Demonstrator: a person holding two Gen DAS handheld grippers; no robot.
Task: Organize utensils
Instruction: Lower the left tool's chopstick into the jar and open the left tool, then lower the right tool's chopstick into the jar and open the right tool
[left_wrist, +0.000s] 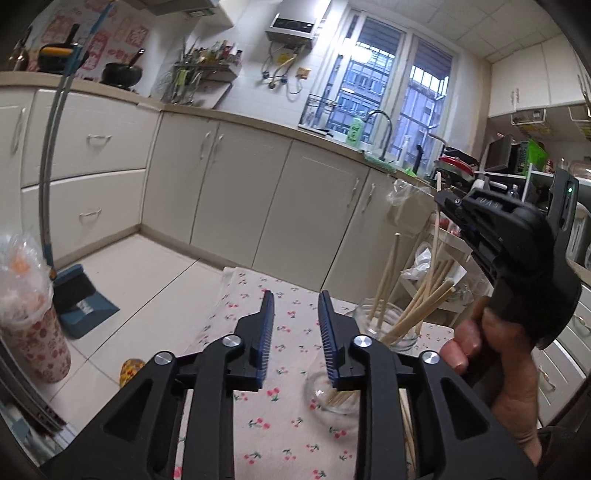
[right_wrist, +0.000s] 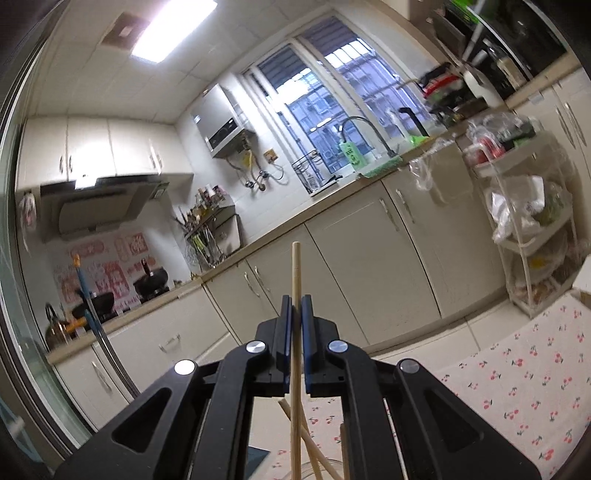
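My left gripper (left_wrist: 295, 299) is open and empty, low over the cherry-print tablecloth (left_wrist: 280, 424). A glass jar (left_wrist: 384, 325) with several wooden chopsticks (left_wrist: 424, 299) stands on the cloth to its right. A second, smaller glass jar (left_wrist: 332, 397) sits closer, partly hidden by my right finger. My right gripper (left_wrist: 443, 199) hangs above the taller jar, shut on one chopstick (left_wrist: 437, 221) held upright. In the right wrist view, my right gripper (right_wrist: 296, 301) pinches that chopstick (right_wrist: 295, 273), with more chopsticks (right_wrist: 314, 450) below.
Cream cabinets (left_wrist: 236, 195) and a counter with a sink tap (left_wrist: 384, 129) run behind the table. A blue dustpan (left_wrist: 85, 299) and broom stand on the floor at left. A bagged patterned cup (left_wrist: 33, 325) stands near left. A white shelf rack (right_wrist: 532, 229) stands at right.
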